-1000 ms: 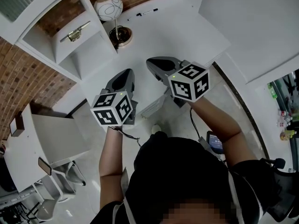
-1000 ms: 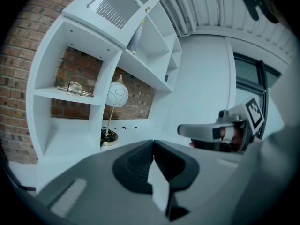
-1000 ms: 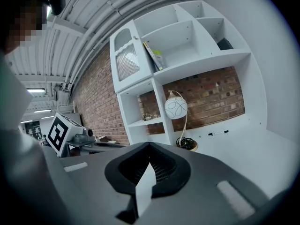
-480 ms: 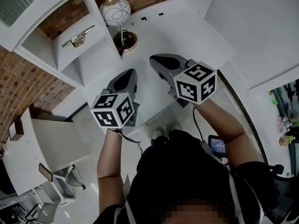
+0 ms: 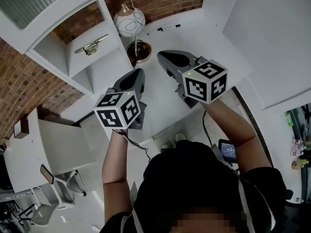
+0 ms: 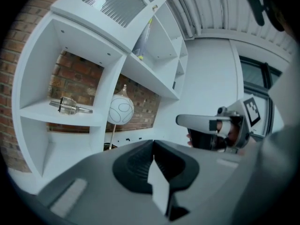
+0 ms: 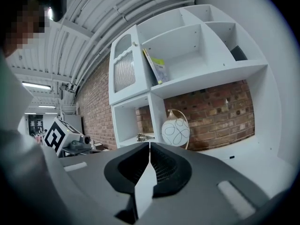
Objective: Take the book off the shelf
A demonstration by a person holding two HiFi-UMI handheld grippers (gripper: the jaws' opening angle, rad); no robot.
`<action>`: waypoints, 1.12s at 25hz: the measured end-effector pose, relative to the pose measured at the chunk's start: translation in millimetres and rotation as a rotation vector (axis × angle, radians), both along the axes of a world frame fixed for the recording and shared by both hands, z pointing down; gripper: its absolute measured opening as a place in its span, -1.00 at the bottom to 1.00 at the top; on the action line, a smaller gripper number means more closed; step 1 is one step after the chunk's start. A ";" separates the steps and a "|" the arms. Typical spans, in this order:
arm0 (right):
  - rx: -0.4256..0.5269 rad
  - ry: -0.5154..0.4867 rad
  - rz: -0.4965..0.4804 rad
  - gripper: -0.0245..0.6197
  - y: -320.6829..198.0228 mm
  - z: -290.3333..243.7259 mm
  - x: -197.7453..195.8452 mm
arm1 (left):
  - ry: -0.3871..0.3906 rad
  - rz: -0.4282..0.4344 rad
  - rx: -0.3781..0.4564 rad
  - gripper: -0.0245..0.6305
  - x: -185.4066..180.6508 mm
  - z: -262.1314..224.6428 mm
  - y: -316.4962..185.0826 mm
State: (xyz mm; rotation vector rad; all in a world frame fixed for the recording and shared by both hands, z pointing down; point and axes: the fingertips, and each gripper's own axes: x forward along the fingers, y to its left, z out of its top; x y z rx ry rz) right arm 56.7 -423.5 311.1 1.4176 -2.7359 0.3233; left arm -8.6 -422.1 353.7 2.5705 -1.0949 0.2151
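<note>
Brick backs the white shelf (image 7: 206, 78); the book (image 7: 158, 65) leans in an upper compartment, above and ahead of your right gripper (image 7: 149, 148). That and your left gripper (image 6: 153, 146) are closed, empty.

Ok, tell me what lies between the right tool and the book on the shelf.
In the right gripper view, the round white lamp and a shelf board lie between the shut right tool and the leaning book.
</note>
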 end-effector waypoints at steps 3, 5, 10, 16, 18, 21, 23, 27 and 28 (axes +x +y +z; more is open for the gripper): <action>0.033 -0.016 -0.012 -0.89 -11.2 -17.0 1.5 | 0.030 -0.037 0.025 -0.90 -3.0 -14.6 -5.8; 0.050 -0.028 -0.023 -0.89 -17.3 -27.4 2.3 | 0.031 -0.054 0.038 -0.90 -3.5 -21.3 -8.2; 0.117 -0.049 -0.039 -0.84 -31.9 -59.8 2.3 | 0.002 -0.095 0.070 -0.90 -11.3 -32.6 -9.2; 0.166 -0.049 -0.056 -0.79 -50.8 -93.6 0.8 | -0.011 -0.146 0.072 -0.90 -23.7 -37.8 -8.4; 0.189 -0.040 -0.060 -0.77 -57.0 -106.0 -0.6 | -0.012 -0.160 0.080 -0.90 -26.1 -42.2 -9.2; 0.221 -0.031 -0.062 -0.77 -67.3 -123.6 -1.6 | 0.002 -0.182 0.098 -0.90 -28.5 -49.8 -12.0; 0.245 -0.027 -0.056 -0.77 -74.6 -136.5 -2.0 | 0.012 -0.191 0.108 -0.90 -29.1 -55.9 -14.0; 0.304 -0.026 -0.052 -0.77 -86.6 -164.4 -7.2 | 0.012 -0.201 0.123 -0.90 -29.6 -64.1 -13.5; 0.319 -0.024 -0.052 -0.77 -90.4 -171.4 -9.1 | 0.009 -0.205 0.125 -0.90 -30.1 -65.0 -13.6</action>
